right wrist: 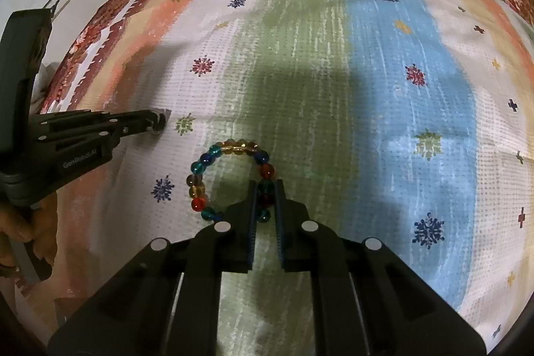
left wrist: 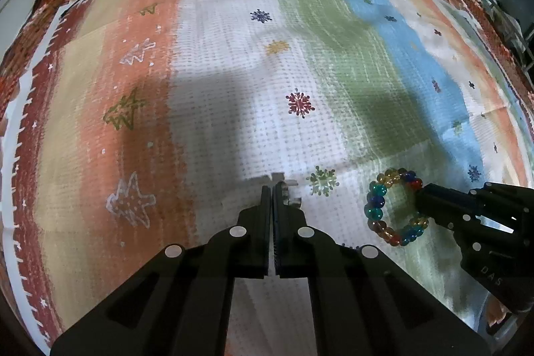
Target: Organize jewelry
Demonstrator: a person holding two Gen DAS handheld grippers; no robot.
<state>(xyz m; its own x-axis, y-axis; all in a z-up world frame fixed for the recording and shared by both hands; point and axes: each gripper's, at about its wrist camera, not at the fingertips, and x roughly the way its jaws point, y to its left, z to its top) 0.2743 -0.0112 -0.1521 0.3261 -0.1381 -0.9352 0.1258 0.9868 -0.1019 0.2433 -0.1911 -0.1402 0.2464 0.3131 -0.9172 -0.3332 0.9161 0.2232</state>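
Where beads lie, right tongs (right wrist: 266, 189) low.

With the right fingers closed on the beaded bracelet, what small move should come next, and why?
Probably a short lift of the right gripper. Its fingers already pinch one side of the beaded bracelet, while the rest of the loop lies on the striped cloth. No jewelry box or tray is in view, so raising it clear comes first. The left gripper is shut on a small silver piece.
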